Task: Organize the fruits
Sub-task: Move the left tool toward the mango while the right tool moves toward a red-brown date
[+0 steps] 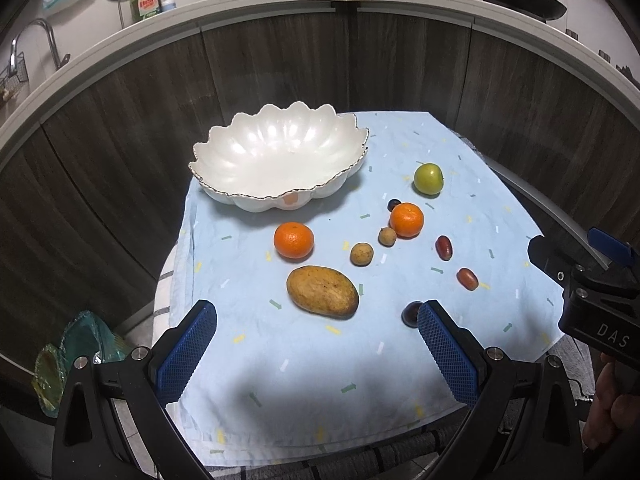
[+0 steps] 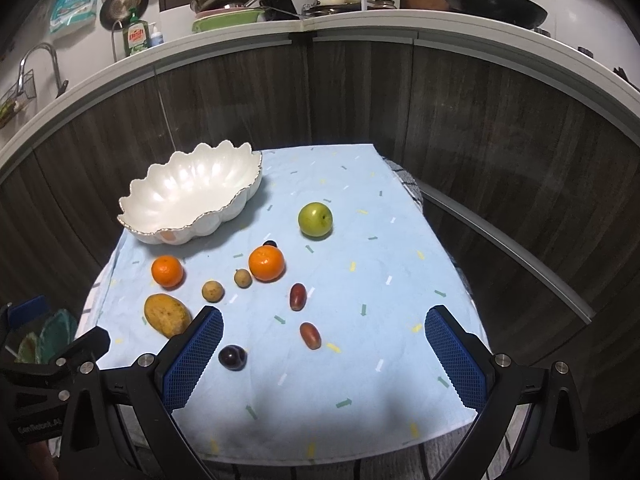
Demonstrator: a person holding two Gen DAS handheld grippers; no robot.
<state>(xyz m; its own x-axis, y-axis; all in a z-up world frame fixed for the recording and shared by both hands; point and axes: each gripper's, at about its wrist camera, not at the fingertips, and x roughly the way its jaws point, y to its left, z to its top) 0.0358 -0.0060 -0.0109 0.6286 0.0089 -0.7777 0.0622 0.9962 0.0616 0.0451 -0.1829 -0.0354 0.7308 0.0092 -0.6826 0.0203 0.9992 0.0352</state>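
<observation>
No fruit was yet collected; the scalloped white bowl (image 1: 276, 160) sat empty at the worktop's far left. My left gripper (image 1: 316, 344) and right gripper (image 2: 324, 354) both stood wide, holding nothing. The mango (image 1: 322, 290) lay just ahead of the left gripper; I judged the next move: descend, straddle it, close gently

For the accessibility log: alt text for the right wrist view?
An empty white scalloped bowl sits on a light blue cloth with loose fruit beside it: two oranges, a green apple, a mango and smaller fruits. The right gripper is open.
</observation>
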